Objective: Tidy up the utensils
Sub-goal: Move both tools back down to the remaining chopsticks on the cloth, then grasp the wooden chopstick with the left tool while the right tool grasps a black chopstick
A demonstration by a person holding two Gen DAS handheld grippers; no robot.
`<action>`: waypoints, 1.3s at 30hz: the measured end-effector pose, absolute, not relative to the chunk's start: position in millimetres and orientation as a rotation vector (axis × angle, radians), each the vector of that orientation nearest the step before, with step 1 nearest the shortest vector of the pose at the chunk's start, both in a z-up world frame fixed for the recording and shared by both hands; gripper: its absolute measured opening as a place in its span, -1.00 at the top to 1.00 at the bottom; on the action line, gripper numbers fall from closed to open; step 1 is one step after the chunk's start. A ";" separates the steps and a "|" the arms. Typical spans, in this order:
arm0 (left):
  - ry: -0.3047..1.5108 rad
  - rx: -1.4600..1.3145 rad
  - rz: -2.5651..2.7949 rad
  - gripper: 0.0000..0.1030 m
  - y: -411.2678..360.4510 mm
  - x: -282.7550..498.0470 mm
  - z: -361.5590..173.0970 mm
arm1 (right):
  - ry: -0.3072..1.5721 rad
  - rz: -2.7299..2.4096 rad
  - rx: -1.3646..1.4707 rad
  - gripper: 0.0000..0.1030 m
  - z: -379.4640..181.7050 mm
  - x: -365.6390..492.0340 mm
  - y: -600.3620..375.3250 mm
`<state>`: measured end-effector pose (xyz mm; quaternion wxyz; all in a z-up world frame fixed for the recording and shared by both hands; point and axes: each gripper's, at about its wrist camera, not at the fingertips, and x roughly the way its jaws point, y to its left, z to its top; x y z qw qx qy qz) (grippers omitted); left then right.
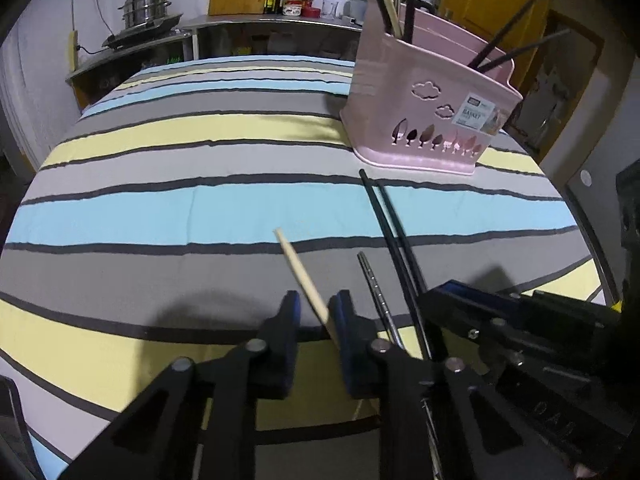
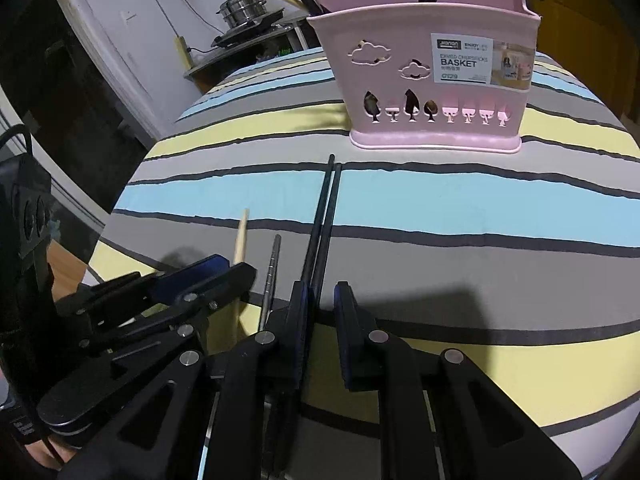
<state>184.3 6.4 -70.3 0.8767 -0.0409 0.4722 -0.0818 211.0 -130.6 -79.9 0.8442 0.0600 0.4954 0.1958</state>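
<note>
Pick-up step: left gripper (image 1: 314,312) and right gripper (image 2: 322,304) are set over the wooden chopstick (image 1: 302,276) and black chopsticks (image 2: 320,232) on the desk (image 2: 440,264), jaws narrowly apart, not clamped; closing, then carrying to the far basket (image 2: 436,92), is called for.

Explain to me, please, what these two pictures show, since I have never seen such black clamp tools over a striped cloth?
No robot: a person holds a black two-finger gripper in each hand, each with a wide-angle camera looking along its fingers. One picture is from the left gripper, one from the right gripper. On the striped cloth stands a pink plastic basket holding chopsticks; before it lie a pale wooden chopstick, a thin metal chopstick and two black chopsticks. The wooden one lies between the left jaws, the black pair between the right jaws; a gap shows beside each, so nothing looks gripped yet.
</note>
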 end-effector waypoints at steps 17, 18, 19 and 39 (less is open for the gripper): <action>1.015 -0.074 -0.258 0.83 29.8 180.1 -68.6 | 1.095 0.353 0.162 0.73 -78.6 208.8 -169.5; 1.020 -0.078 -0.254 0.83 28.9 183.4 -68.5 | 1.094 0.343 0.162 0.73 -78.4 211.4 -168.8; 1.025 -0.079 -0.252 0.82 27.8 186.8 -68.6 | 1.093 0.333 0.163 0.73 -77.8 214.2 -168.0; 1.060 0.021 -0.214 0.88 9.6 220.0 -70.2 | 1.090 0.267 0.143 0.85 -80.0 267.8 -155.8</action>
